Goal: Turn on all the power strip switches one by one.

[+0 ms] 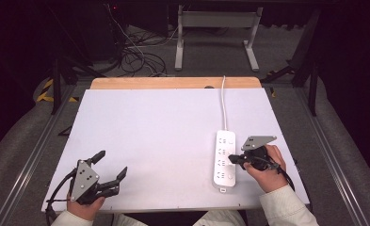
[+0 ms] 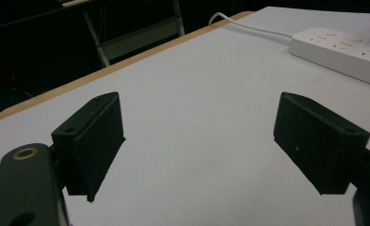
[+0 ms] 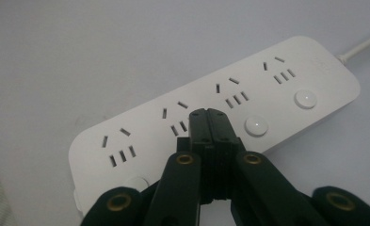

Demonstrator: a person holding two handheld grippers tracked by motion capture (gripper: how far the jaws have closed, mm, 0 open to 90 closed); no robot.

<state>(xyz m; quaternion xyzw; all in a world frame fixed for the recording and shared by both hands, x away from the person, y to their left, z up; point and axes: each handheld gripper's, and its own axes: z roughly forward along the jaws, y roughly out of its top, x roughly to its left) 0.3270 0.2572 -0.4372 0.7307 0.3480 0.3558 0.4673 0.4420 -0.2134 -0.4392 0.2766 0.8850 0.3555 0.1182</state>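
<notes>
A white power strip (image 1: 224, 141) with several sockets and round buttons lies on the white table at the right, its cable (image 1: 223, 101) running to the far edge. My right gripper (image 1: 232, 159) is shut with nothing between its jaws. In the right gripper view its closed tips (image 3: 208, 115) sit over the power strip (image 3: 140, 127), between two sockets and beside a round button (image 3: 256, 125); I cannot tell whether they touch it. My left gripper (image 1: 112, 165) rests near the front left corner, open and empty (image 2: 199, 141), far from the power strip (image 2: 342, 47).
The white tabletop (image 1: 164, 132) has a wooden strip (image 1: 173, 83) along its far edge. Beyond it on the floor stand a grey desk frame (image 1: 215, 28) and tangled cables (image 1: 135, 52). Metal rails run along both sides of the table.
</notes>
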